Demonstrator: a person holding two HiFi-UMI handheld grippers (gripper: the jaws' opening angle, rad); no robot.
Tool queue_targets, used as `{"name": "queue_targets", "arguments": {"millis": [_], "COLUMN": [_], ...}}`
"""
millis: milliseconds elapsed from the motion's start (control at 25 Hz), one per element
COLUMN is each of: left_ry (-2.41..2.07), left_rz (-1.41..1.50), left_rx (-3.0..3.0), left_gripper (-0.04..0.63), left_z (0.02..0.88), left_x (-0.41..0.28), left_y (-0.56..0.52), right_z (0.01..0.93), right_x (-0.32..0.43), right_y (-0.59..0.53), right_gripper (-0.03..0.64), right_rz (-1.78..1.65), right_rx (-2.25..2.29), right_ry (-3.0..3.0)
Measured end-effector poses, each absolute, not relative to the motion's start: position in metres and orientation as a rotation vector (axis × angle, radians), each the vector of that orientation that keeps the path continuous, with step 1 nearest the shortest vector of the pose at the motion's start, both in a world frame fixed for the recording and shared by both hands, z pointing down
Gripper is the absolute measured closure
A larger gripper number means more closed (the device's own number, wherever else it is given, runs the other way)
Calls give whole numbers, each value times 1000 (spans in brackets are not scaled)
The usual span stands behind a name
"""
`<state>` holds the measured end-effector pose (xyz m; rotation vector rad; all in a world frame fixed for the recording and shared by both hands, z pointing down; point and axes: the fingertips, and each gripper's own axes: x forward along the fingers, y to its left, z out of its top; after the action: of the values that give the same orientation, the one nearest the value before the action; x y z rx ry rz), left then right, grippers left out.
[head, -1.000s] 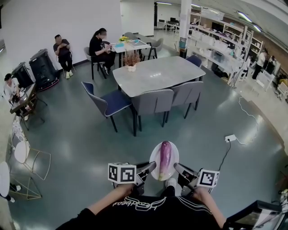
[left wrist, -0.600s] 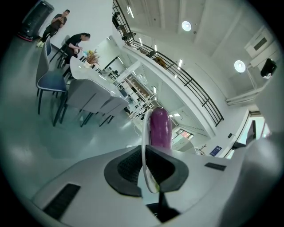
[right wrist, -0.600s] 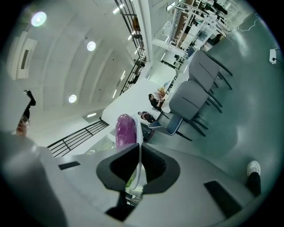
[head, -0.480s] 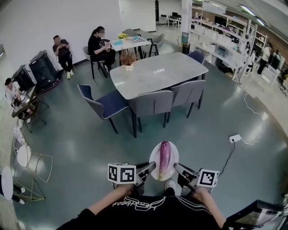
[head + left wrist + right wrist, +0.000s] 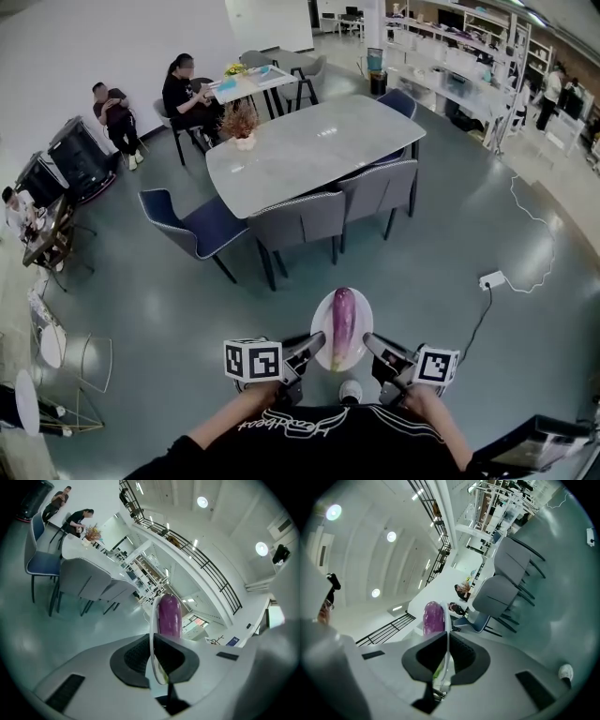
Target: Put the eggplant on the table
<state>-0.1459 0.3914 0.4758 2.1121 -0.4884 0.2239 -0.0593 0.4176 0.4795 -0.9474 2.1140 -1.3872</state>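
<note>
A purple eggplant (image 5: 343,325) lies on a white plate (image 5: 360,321) carried in front of the person, above the floor. My left gripper (image 5: 317,345) is shut on the plate's left rim and my right gripper (image 5: 371,346) is shut on its right rim. In the left gripper view the plate (image 5: 152,634) stands edge-on between the jaws with the eggplant (image 5: 169,616) behind it. The right gripper view shows the plate's rim (image 5: 447,660) clamped and the eggplant (image 5: 433,617) beside it. The grey table (image 5: 305,150) stands ahead, some way off.
Grey chairs (image 5: 298,221) and a blue chair (image 5: 194,228) line the table's near side. A plant pot (image 5: 244,141) sits on its far left corner. People sit at the back left (image 5: 183,91). A power strip and cable (image 5: 491,279) lie on the floor to the right.
The person has walked forward with the plate; the table and chairs are closer and lower in the head view. Both grippers keep their hold on the plate.
</note>
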Motion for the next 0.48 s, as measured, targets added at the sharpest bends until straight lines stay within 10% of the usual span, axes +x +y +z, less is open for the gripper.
{"name": "queue_targets", "arguments": {"millis": [480], "left_ry": [-512], "left_rz": [242], "left_rx": [2135], "left_gripper": [569], "left_z": [461], "left_x": [-60], "left_y": [334], "right_z": [465], "right_x": [27], "right_y": [358], "right_gripper": [597], "right_rz": [-1357], "right_rx": [-906], "right_ry": [2105]}}
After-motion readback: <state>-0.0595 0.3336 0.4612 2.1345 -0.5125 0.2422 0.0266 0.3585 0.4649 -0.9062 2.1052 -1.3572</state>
